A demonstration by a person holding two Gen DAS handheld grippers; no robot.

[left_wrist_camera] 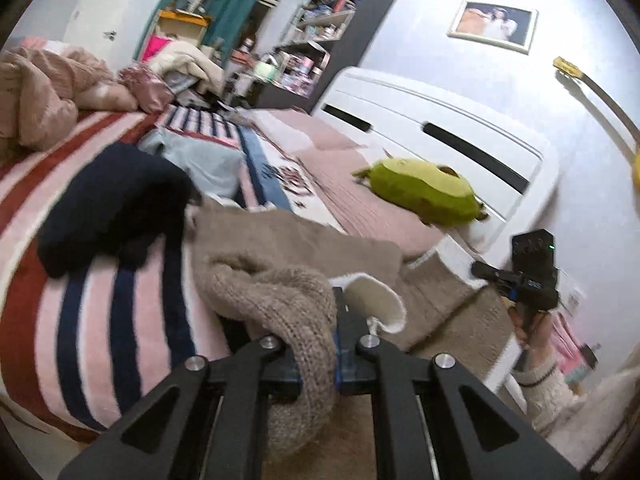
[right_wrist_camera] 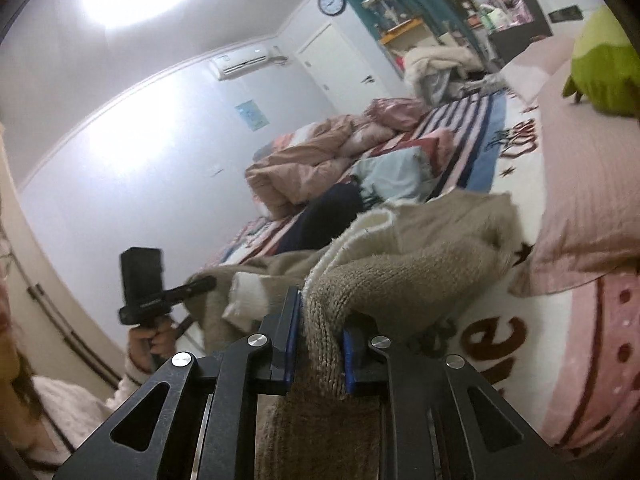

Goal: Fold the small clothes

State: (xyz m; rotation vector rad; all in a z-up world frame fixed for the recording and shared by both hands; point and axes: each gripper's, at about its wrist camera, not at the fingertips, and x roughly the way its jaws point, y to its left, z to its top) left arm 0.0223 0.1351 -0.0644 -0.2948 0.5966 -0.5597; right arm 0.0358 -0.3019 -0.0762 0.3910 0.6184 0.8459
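Observation:
A beige knitted garment with a cream lining (left_wrist_camera: 288, 240) lies partly on the bed and hangs toward me. My left gripper (left_wrist_camera: 320, 344) is shut on a thick fold of it near the bed's front edge. My right gripper (right_wrist_camera: 320, 340) is shut on another fold of the same beige garment (right_wrist_camera: 420, 248), which stretches from its jaws up onto the bed. The right gripper shows in the left wrist view (left_wrist_camera: 528, 276) at the right, held in a hand. The left gripper shows in the right wrist view (right_wrist_camera: 148, 288) at the left.
A dark navy garment (left_wrist_camera: 116, 204) and a light blue one (left_wrist_camera: 200, 160) lie on the striped blanket (left_wrist_camera: 100, 332). A green plush toy (left_wrist_camera: 424, 192) rests on the pink pillow (left_wrist_camera: 360, 196) by the white headboard (left_wrist_camera: 440, 136). A pink duvet (left_wrist_camera: 44, 92) is heaped at the far left.

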